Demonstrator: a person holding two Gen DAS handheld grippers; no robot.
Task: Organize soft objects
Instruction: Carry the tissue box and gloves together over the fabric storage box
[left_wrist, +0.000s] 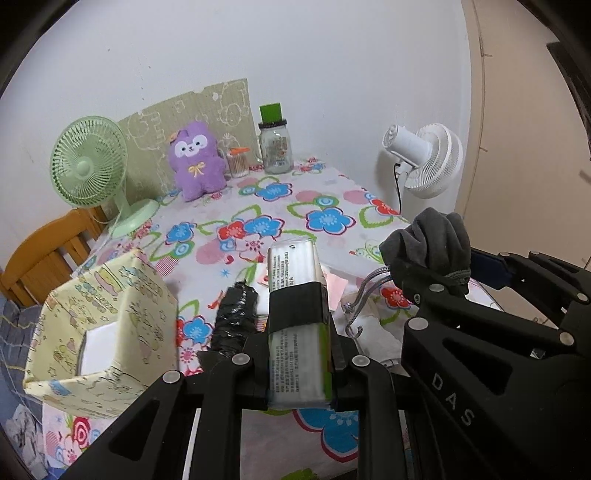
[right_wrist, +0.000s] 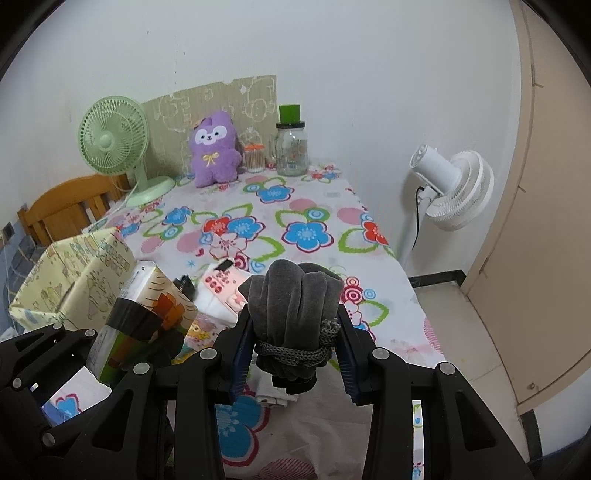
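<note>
Two grippers hang above a table (right_wrist: 321, 206) draped in a white cloth printed with blue, red and green flowers, pushed against a plain white wall. Along the far edge stand a mint-green desk fan (left_wrist: 90, 162), a purple plush toy with a yellow bow (left_wrist: 195, 162), a small tub of cotton swabs (left_wrist: 238, 162) and a clear glass jar with a green cap (left_wrist: 275, 147). Off the right edge there's bare floor, a white standing fan (right_wrist: 454, 188) and a beige door (right_wrist: 546, 221); a wooden chair (left_wrist: 48, 254) sits at the far left. Near left, an open pale-yellow fabric box with cartoon prints (left_wrist: 107, 325) stands on the table. The left gripper (left_wrist: 286, 306), nearly closed, pinches a slim plastic-wrapped tissue pack with a green stripe (left_wrist: 295, 325) clear of the cloth; its small printed text is too fine to read. The right gripper (right_wrist: 295, 332), part open, clamps a grey drawstring cloth pouch (right_wrist: 295, 299) at its tied neck. White letters "DAS" show on the right gripper's frame. A pink packet (right_wrist: 225, 284) lies on the cloth between them.
</note>
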